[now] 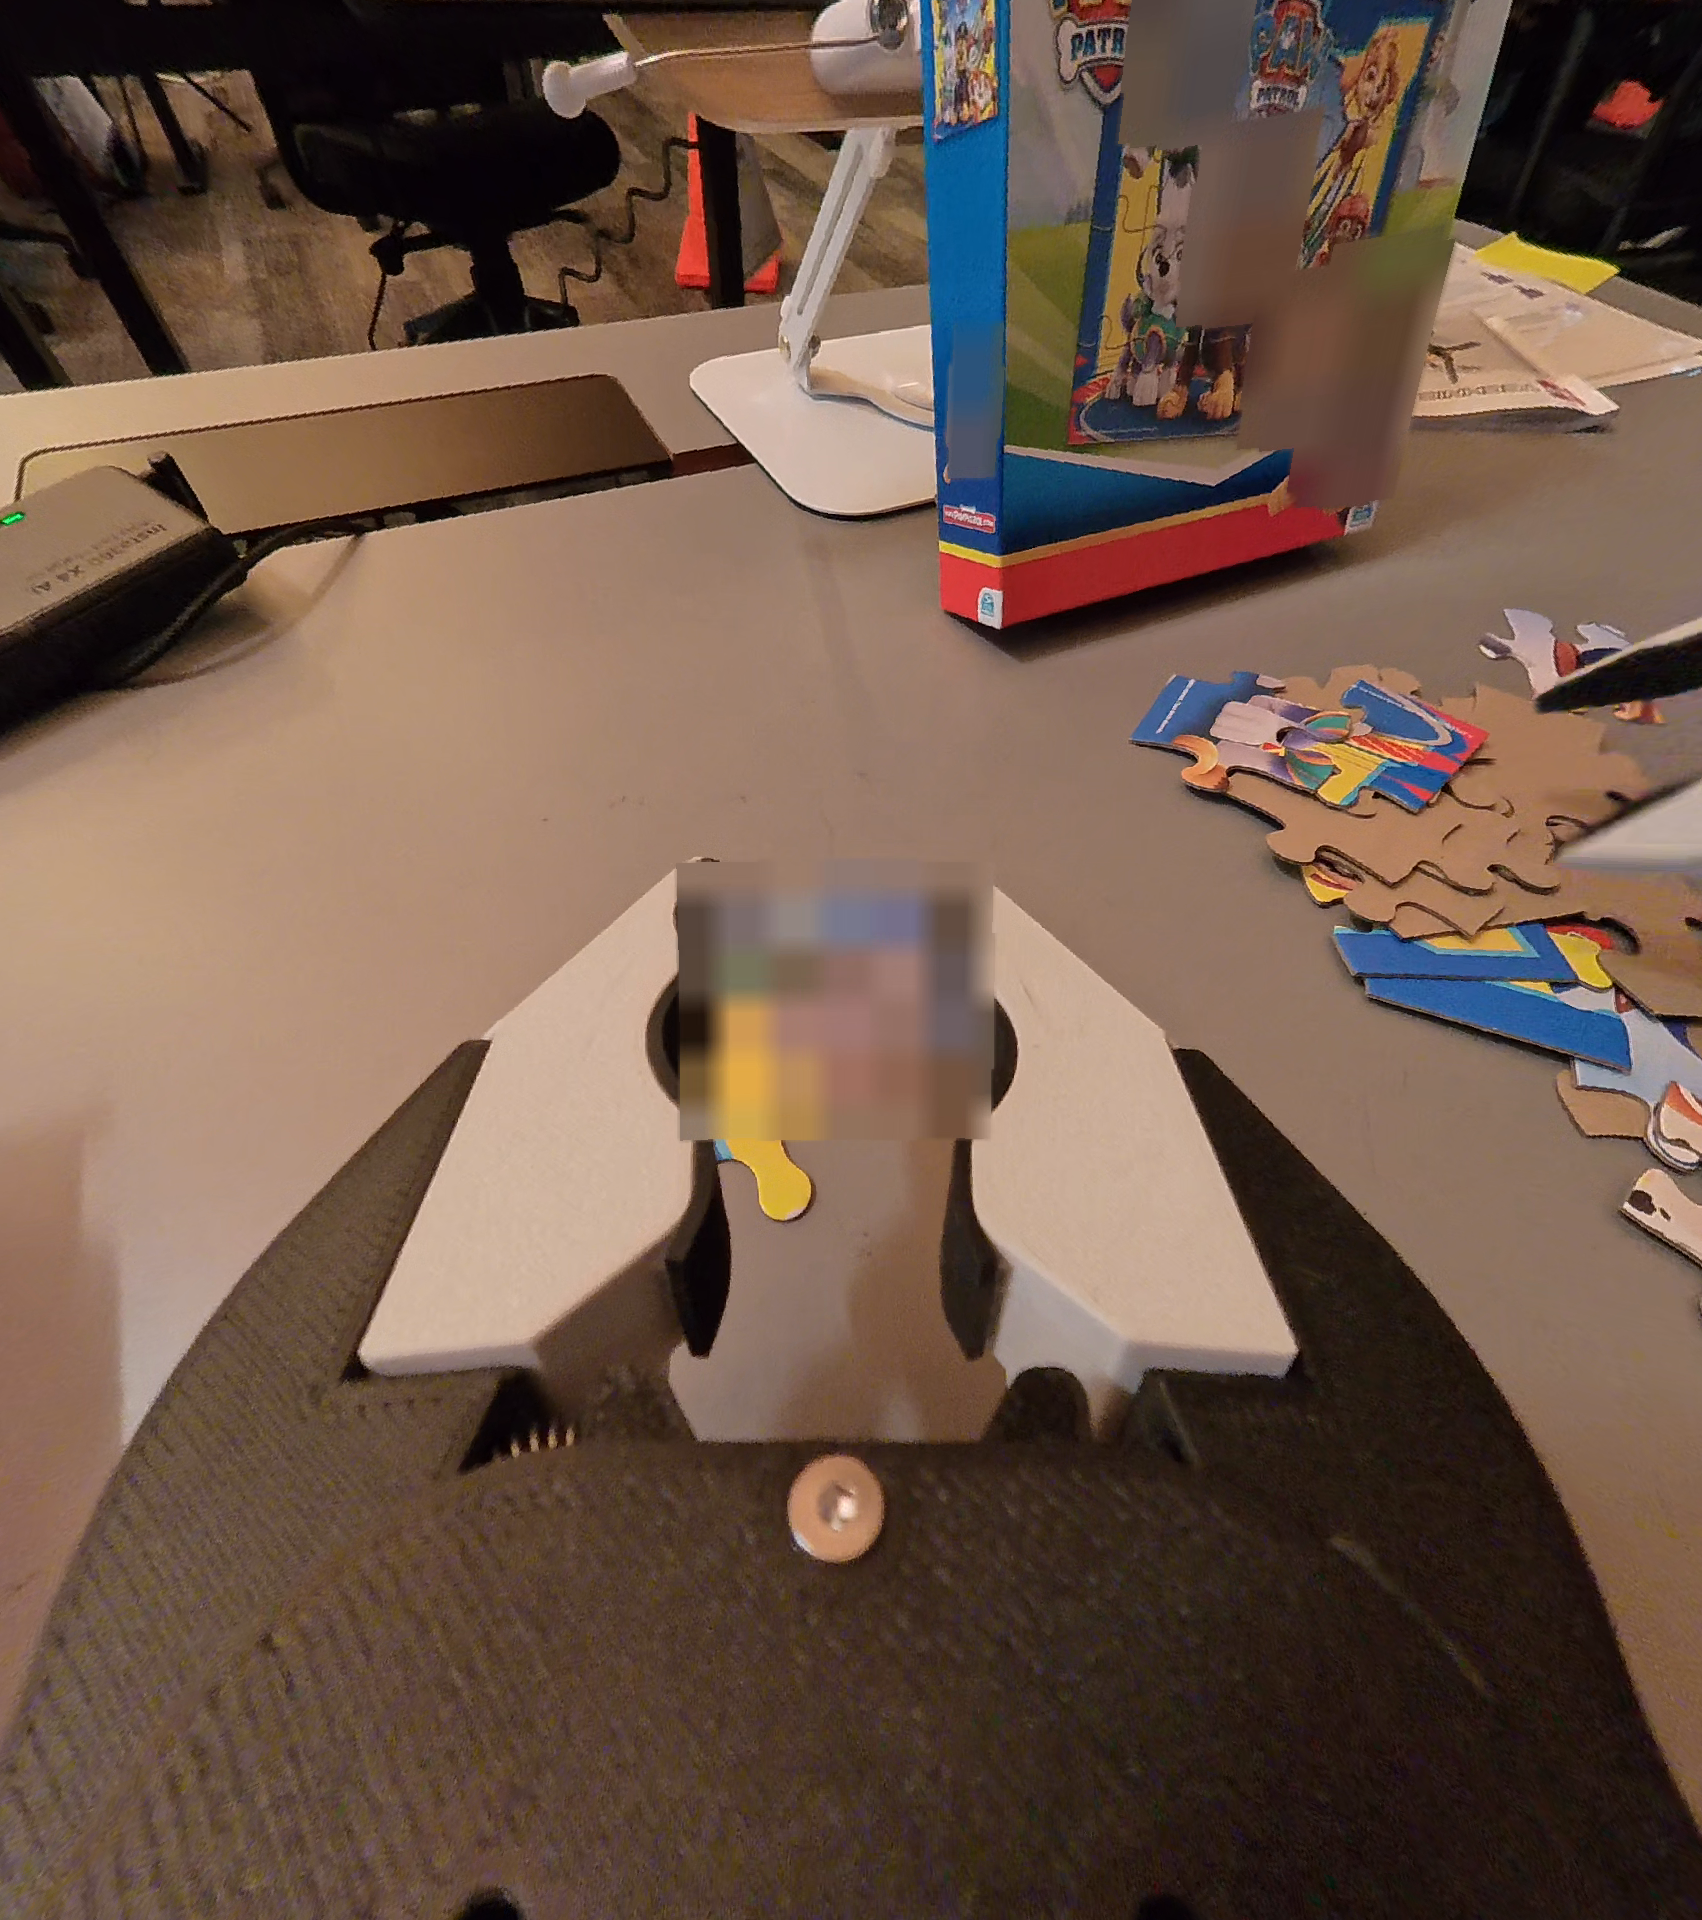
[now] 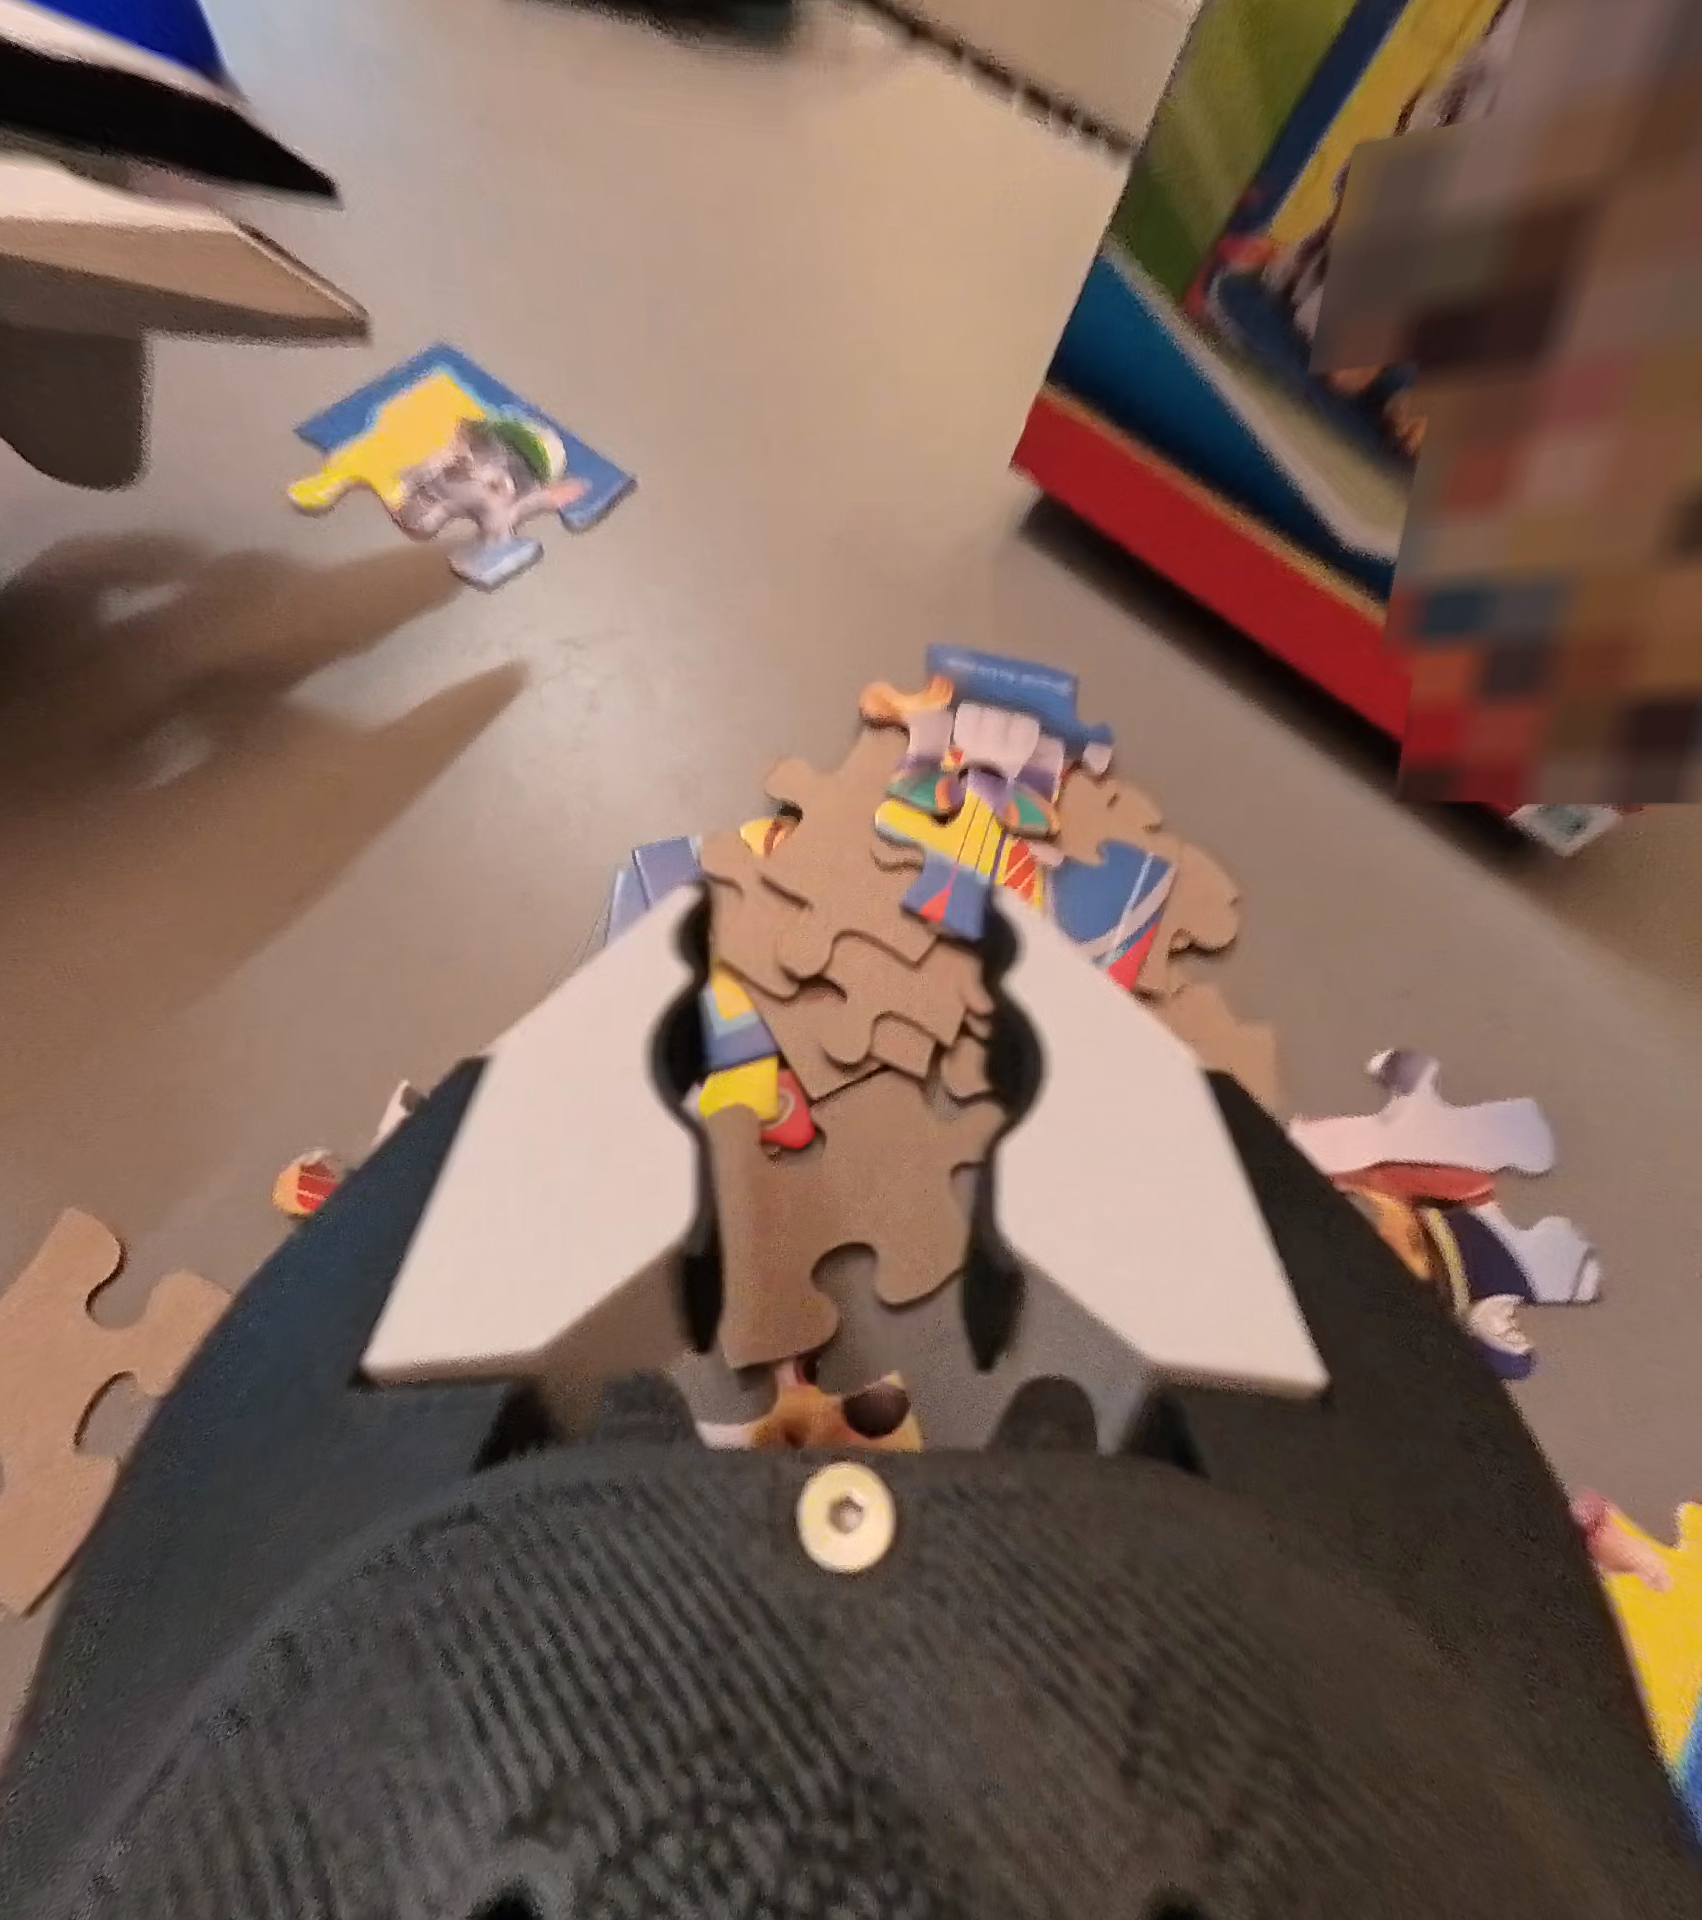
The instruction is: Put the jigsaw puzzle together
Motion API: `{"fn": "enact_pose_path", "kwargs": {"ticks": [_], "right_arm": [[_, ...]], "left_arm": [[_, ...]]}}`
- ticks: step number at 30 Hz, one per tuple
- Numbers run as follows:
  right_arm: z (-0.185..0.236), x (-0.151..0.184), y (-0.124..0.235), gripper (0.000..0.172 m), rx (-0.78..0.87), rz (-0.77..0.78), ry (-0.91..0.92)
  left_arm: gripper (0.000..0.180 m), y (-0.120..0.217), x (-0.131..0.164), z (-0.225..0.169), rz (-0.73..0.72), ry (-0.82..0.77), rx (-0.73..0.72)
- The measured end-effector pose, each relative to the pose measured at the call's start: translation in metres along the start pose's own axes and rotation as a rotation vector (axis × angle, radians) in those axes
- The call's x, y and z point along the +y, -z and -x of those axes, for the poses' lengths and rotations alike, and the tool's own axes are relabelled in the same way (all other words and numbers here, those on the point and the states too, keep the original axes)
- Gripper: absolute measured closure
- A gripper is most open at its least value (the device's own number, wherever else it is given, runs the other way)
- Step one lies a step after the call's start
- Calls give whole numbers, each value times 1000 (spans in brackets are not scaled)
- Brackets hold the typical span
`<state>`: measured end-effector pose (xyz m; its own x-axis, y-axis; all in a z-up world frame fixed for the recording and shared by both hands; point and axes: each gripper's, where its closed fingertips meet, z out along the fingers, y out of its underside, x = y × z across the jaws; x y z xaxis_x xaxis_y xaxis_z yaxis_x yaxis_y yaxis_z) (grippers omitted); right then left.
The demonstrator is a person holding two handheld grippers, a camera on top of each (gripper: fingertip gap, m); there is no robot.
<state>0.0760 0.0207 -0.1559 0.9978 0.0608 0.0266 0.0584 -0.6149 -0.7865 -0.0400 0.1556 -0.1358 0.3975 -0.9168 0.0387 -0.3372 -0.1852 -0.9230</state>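
Observation:
My left gripper (image 1: 836, 883) is open, with a picture-side-up puzzle piece (image 1: 779, 1184) showing between its white fingers (image 1: 566, 1122). A mosaic patch covers most of that piece. The right wrist view shows this piece (image 2: 462, 468) lying flat on the grey table (image 2: 722, 364), with the left gripper (image 2: 338, 260) raised above it and apart from it. My right gripper (image 2: 847, 904) is open over a pile of puzzle pieces (image 2: 857, 987), mostly brown side up, its fingers on either side of the heap. In the left wrist view it (image 1: 1553, 784) hovers over the pile (image 1: 1429, 810).
A colourful puzzle box (image 1: 1086, 312) stands upright behind the pile. A white stand (image 1: 805, 416) and a black device with a cable (image 1: 47, 592) are at the back left, and papers (image 1: 1553, 343) at the back right. Loose pieces (image 2: 26, 1382) (image 2: 1429, 1143) lie around the right gripper. Measured from the fingertips, the picture-side-up puzzle piece (image 1: 779, 1184) is 7 cm or so from the left gripper and 20 cm from the right. Seen from the right wrist view (image 2: 317, 480) as well.

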Motion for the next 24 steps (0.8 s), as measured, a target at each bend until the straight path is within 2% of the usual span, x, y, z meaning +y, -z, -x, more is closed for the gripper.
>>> {"fn": "enact_pose_path", "kwargs": {"ticks": [2, 4, 8, 9, 11, 13, 18, 20, 24], "right_arm": [[3, 15, -15, 92, -13, 90, -40], [0, 21, -26, 76, 9, 122, -57], [-6, 19, -32, 83, 66, 139, -52], [-5, 19, -32, 88, 68, 139, -39], [-1, 18, -31, 111, 46, 134, -38], [0, 19, -29, 114, 46, 137, -35], [-1, 24, -19, 139, 78, 168, 29], [2, 24, -15, 172, 68, 161, 65], [2, 24, -7, 172, 66, 143, 77]], "left_arm": [[139, 0, 1, 0, 3, -3, -1], [139, 0, 1, 0, 4, -4, -4], [140, 1, 0, 2, -2, 2, -7], [140, 1, -1, 2, -5, 5, -5], [140, 1, -2, 2, -9, 8, -3], [140, 2, -2, 3, -12, 7, -5], [140, 4, -4, 6, -22, 17, -8], [140, 5, -4, 7, -26, 23, -8], [140, 6, -5, 8, -31, 31, -5]]}}
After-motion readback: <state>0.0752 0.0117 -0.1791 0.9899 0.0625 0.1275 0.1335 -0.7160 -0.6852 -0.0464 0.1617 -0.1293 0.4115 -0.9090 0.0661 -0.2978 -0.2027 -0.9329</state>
